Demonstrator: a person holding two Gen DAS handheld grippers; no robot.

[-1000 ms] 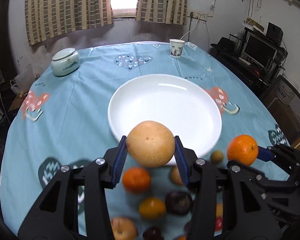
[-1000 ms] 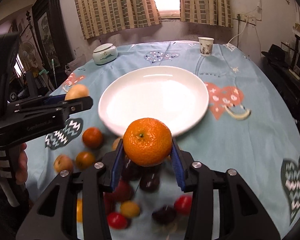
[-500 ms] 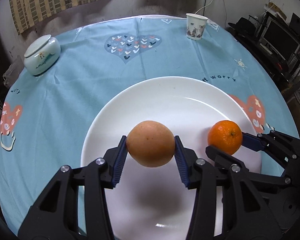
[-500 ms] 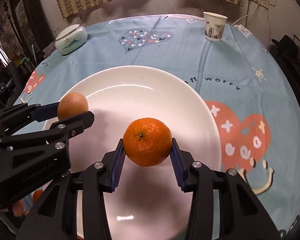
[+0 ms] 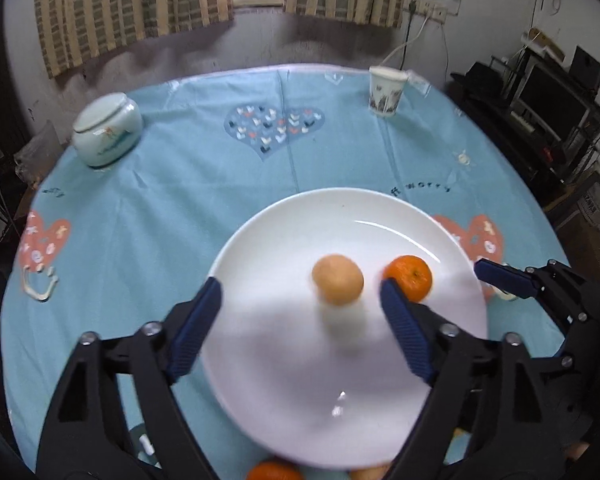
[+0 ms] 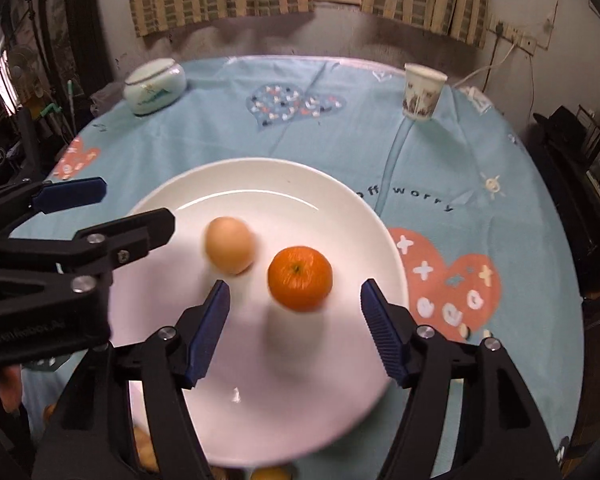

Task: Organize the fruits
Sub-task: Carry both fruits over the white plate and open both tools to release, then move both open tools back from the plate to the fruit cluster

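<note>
A tan round pear (image 5: 337, 285) and an orange (image 5: 410, 277) lie side by side on the white plate (image 5: 260, 400). My left gripper (image 5: 300, 316) is open above the plate's near half, the pear lying between and beyond its fingertips. In the right wrist view the pear (image 6: 229, 244) and the orange (image 6: 300, 278) rest on the plate (image 6: 260, 420). My right gripper (image 6: 294, 318) is open just behind the orange. The left gripper's fingers (image 6: 70, 196) show at the left.
A lidded ceramic jar (image 5: 107, 129) stands at the far left and a paper cup (image 5: 386, 90) at the far right of the blue tablecloth. Other fruits (image 5: 274, 471) peek out below the plate's near rim. A desk with electronics (image 5: 556, 108) is to the right.
Both grippers opened and let go: the pear and the orange now lie on the plate. Both grippers pulled back and up from the fruit.
</note>
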